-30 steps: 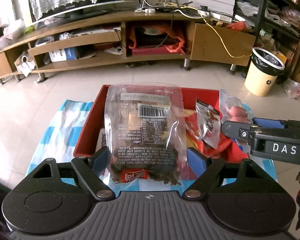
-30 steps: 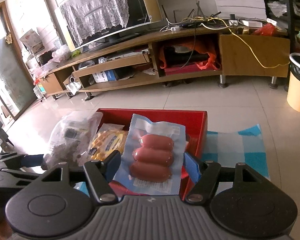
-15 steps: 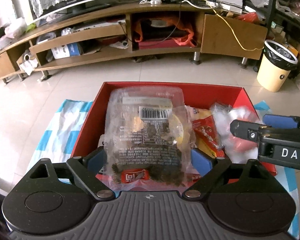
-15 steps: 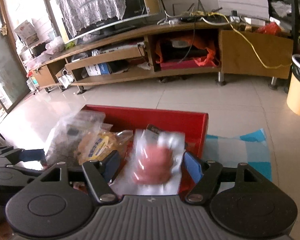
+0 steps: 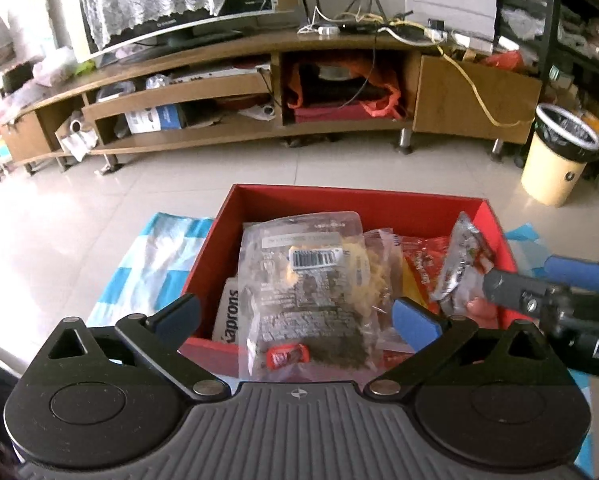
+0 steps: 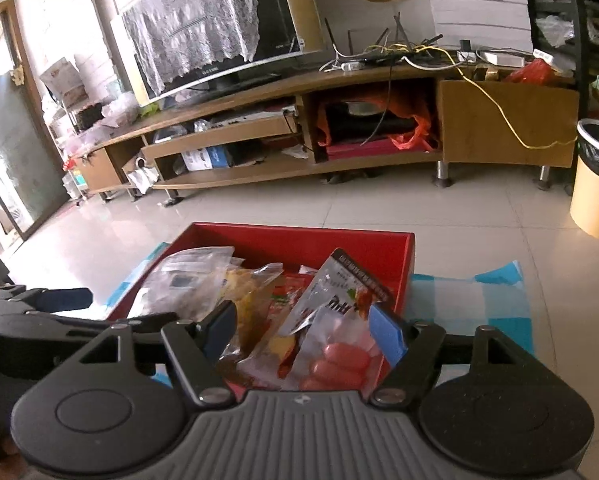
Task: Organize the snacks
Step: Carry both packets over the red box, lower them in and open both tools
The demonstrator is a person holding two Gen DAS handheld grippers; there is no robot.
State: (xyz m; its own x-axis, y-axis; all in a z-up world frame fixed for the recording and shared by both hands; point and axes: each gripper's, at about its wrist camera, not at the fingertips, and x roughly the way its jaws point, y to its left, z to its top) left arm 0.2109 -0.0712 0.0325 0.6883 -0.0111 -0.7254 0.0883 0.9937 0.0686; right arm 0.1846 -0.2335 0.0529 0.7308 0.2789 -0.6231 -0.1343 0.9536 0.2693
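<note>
At lower left of the left wrist view, the left gripper (image 5: 295, 312) is opening, its pads clear of the clear snack pouch (image 5: 307, 300) lying in the red box (image 5: 355, 200). At right, the right gripper (image 6: 303, 330) is spreading slightly around the sausage pack (image 6: 335, 364); contact is unclear. Likely risk: the piled packets slide over the rim.

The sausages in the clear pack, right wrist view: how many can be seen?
3 sausages, stacked inside the clear pack at the near right corner of the red box; more may be hidden under other packets.
</note>
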